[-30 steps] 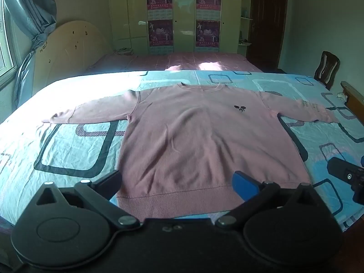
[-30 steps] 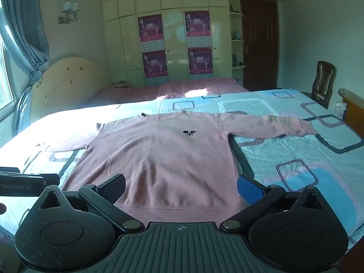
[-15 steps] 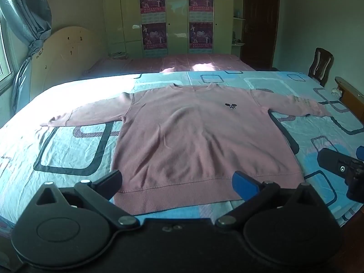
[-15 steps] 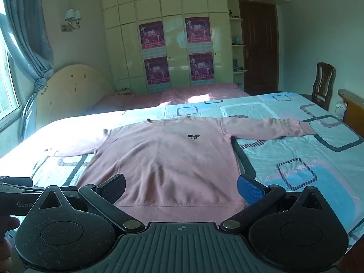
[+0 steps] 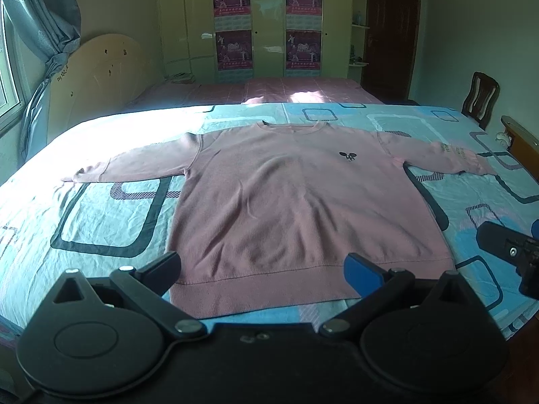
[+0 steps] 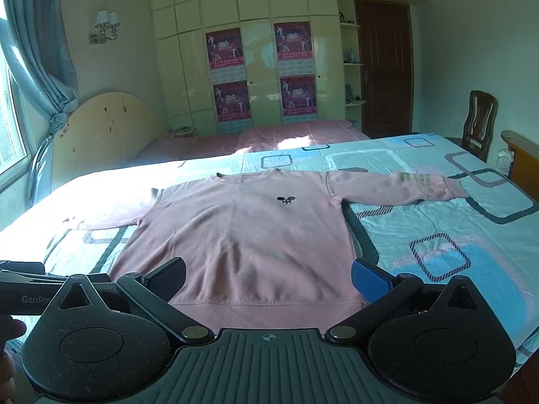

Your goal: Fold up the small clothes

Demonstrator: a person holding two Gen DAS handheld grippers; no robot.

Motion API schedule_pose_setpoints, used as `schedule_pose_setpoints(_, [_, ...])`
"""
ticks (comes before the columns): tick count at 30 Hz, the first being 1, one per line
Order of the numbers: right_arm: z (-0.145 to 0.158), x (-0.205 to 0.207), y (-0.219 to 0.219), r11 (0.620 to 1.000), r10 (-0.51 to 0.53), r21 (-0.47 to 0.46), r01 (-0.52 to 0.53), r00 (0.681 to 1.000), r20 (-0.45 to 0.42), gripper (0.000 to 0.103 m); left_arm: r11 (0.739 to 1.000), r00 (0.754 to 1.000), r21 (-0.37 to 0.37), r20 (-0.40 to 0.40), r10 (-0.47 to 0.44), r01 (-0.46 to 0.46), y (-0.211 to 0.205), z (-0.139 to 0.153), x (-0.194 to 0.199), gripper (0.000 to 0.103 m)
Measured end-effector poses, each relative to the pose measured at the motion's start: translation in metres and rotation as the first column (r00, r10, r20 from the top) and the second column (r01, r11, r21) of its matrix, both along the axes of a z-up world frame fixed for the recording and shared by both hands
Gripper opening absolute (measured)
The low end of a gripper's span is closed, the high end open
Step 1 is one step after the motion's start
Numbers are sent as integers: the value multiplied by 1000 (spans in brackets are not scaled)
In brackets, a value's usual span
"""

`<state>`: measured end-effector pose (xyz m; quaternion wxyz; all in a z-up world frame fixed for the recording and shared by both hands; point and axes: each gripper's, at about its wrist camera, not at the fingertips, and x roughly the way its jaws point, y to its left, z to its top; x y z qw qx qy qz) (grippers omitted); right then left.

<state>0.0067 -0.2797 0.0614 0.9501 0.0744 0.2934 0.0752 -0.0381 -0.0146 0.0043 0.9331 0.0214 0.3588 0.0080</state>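
Sweater flat on bed, claws agape

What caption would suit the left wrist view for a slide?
Open left gripper above the hem of a pink long-sleeved sweatshirt spread flat, unfolded, on a blue patterned bedsheet.

Both wrist cameras sit low at the near edge of the bed, each looking forward over its own spread fingers toward the wardrobe wall at the far end of the room. The left wrist view stands toward the sweater's left half and catches the right gripper at its right edge, while the right wrist view stands further right and a little higher, with the left gripper at its left edge. Both share the whole sweater, the patterned bedspread, the second bed behind and the chair.
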Motion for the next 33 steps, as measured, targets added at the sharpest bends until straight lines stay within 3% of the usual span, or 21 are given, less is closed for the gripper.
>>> schedule_pose_setpoints(33, [-10, 11, 5, 1000, -5, -17, 5, 999, -31, 103, 1000, 1000, 0, 0, 19, -19, 8, 0, 8, 103])
